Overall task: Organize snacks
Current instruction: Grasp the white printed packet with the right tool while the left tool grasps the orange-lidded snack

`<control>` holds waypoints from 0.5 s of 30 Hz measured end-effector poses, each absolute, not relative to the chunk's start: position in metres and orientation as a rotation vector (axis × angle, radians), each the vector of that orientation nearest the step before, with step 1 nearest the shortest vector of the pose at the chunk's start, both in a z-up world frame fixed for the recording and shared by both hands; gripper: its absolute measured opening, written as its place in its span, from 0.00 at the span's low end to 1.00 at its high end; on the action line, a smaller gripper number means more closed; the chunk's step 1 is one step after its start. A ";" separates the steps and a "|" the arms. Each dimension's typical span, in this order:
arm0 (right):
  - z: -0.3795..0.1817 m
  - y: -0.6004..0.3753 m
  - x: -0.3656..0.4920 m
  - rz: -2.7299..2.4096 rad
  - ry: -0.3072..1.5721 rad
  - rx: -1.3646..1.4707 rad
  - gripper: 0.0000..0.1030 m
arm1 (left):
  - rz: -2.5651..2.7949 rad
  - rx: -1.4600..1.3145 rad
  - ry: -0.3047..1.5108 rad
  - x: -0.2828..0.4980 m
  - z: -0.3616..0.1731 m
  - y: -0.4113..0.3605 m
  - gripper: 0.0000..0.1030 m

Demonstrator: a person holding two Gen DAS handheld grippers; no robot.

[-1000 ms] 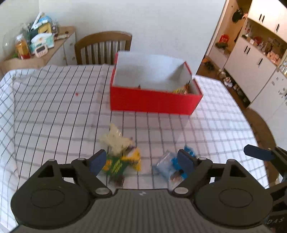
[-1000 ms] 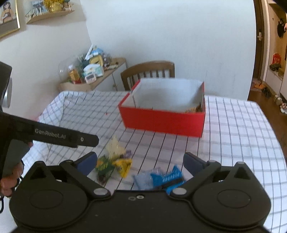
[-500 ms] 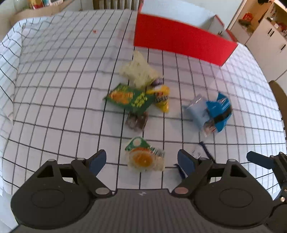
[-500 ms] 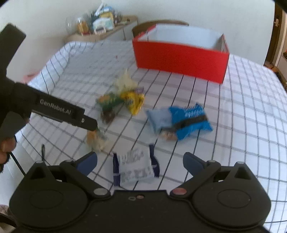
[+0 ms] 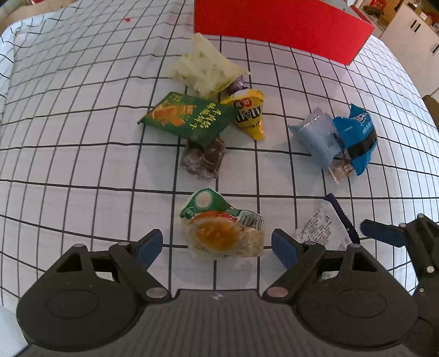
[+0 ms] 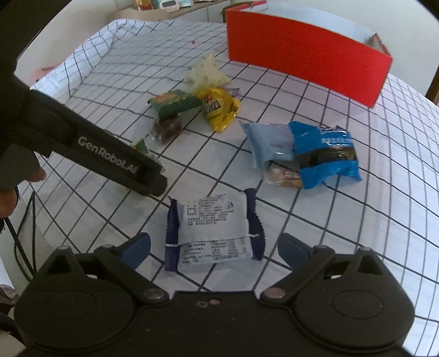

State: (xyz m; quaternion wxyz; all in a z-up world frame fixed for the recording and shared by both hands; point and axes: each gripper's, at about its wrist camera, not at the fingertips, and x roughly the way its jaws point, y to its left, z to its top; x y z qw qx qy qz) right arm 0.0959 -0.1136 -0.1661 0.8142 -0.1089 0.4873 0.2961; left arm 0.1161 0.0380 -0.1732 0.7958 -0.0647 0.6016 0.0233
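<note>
Snacks lie scattered on a checked tablecloth [image 5: 82, 137]. In the left wrist view my left gripper [image 5: 216, 245] stands open around a clear packet with an orange filling [image 5: 219, 229], its pads apart from it. In the right wrist view my right gripper [image 6: 214, 248] has a white packet with dark blue ends [image 6: 214, 233] between its fingers; the jaws are closing and the pads stand clear of it. Farther off lie a green packet [image 5: 189, 116], a yellow M&M's bag [image 5: 251, 114], a pale packet [image 5: 205, 67], a brown cake [image 5: 204, 159] and blue packets [image 5: 340, 137].
A red box [image 5: 277, 24] stands at the far side of the table, its white inside showing in the right wrist view [image 6: 304, 46]. A sideboard with clutter [image 6: 170, 4] is behind. The table edge runs along the left [image 6: 24, 214].
Both grippers have come down close to the table and tilted downward. The box has slid to the top of both views, and the orange-filled and white packets now sit between the fingers.
</note>
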 end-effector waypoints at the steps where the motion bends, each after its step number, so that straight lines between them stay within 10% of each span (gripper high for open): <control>1: -0.168 -0.111 0.096 0.634 1.042 -0.244 0.93 | 0.052 -0.142 1.296 0.117 -0.175 0.038 0.84; 15: -0.168 -0.109 0.098 0.641 1.016 -0.272 0.59 | 0.068 -0.177 1.276 0.119 -0.173 0.042 0.55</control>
